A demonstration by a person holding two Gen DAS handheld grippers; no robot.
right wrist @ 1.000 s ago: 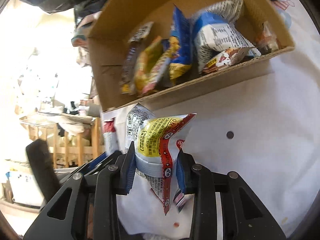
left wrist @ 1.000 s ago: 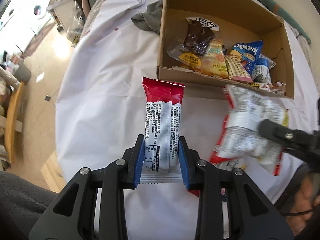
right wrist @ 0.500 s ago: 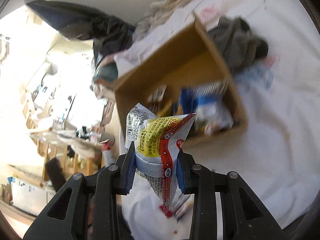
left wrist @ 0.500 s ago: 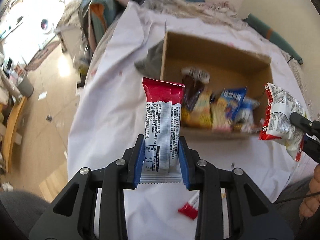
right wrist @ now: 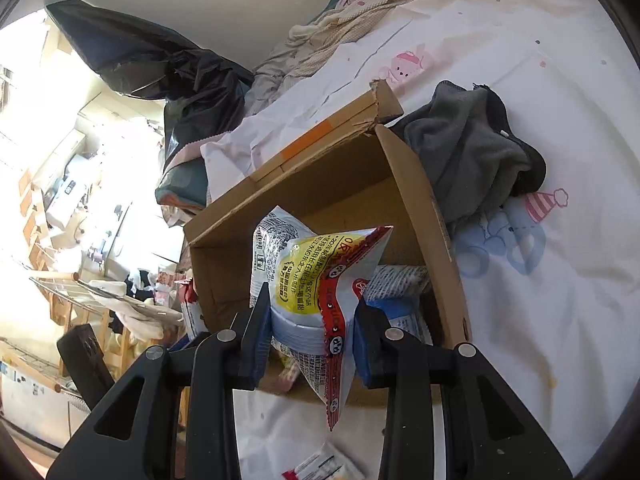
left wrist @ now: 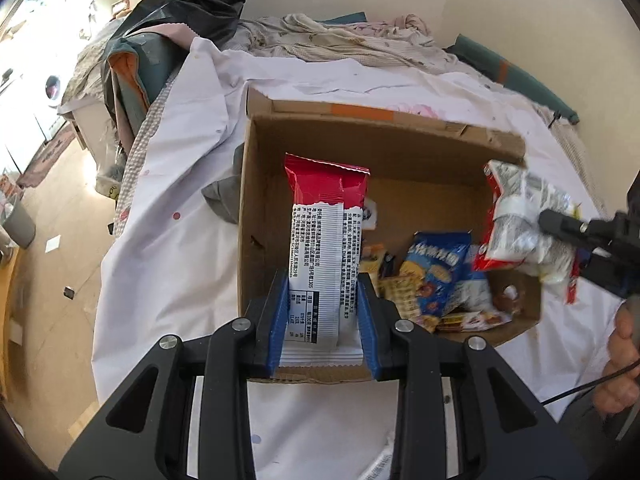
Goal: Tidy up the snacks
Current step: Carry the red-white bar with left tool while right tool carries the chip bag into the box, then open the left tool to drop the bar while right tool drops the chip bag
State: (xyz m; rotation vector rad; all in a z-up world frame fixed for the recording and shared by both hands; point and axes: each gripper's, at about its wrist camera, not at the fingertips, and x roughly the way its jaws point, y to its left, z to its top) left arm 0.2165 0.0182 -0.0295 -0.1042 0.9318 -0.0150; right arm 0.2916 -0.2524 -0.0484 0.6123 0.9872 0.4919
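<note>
My left gripper (left wrist: 323, 312) is shut on a red and white snack packet (left wrist: 325, 240), held upright above the near left part of the open cardboard box (left wrist: 256, 184). My right gripper (right wrist: 310, 320) is shut on a crumpled silver packet with yellow and red print (right wrist: 316, 276), over the near edge of the same box (right wrist: 416, 184). In the left wrist view that packet (left wrist: 516, 224) hangs over the box's right side in the black fingers (left wrist: 568, 226). Several snack packets (left wrist: 440, 280) lie at the box's near right.
The box stands on a white sheet (left wrist: 168, 216). A grey cloth (right wrist: 468, 152) lies against one side of the box. Black bags (left wrist: 188, 0) and crumpled bedding (left wrist: 340, 36) lie behind. Loose packets (right wrist: 320, 464) lie on the sheet in front. A hand (left wrist: 620, 356) is at the right.
Both grippers have risen and moved towards the box with their packets. The packets were over the sheet in front of it; now they hang over the box's opening.
</note>
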